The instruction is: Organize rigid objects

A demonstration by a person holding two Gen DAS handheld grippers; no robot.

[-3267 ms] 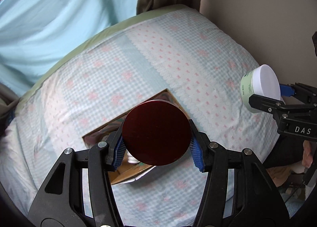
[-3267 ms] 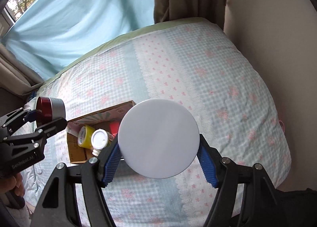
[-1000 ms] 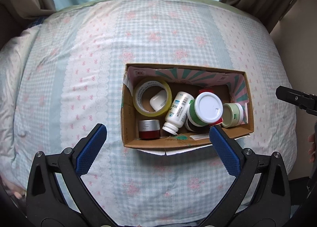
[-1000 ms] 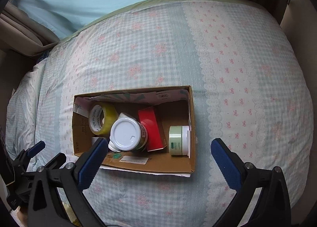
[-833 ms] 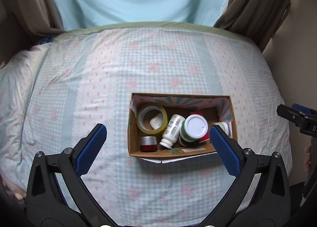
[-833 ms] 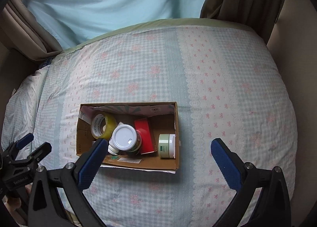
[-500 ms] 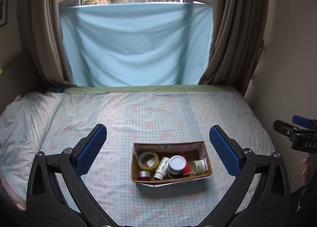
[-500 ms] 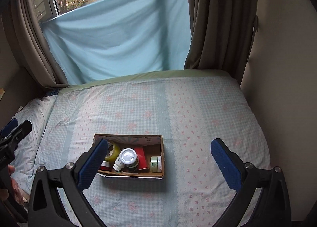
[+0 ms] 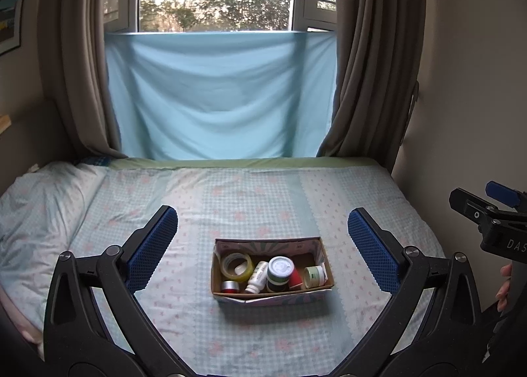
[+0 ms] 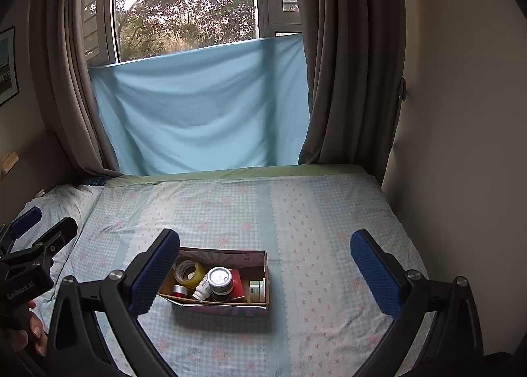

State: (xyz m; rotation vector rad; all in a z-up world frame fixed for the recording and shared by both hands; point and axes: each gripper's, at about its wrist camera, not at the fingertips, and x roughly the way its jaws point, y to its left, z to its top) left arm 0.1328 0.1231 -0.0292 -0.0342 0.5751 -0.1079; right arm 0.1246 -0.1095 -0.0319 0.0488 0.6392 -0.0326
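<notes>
A cardboard box sits in the middle of the bed, seen again in the right wrist view. It holds a yellow tape roll, a white pill bottle, a white-lidded jar, a small red jar, a red item and a green-and-white jar. My left gripper is open and empty, well back from the box. My right gripper is also open and empty, equally far back. Each gripper also appears at the edge of the other's view.
The bed has a checked floral sheet, with a rumpled pillow at the left. A bare wall borders the right side. Brown curtains and a light blue cloth cover the window behind. A hand holds the right gripper.
Both grippers have drawn back and tilted up from the box, so it looks smaller and the window has come into view. The jars they held earlier lie in the box.
</notes>
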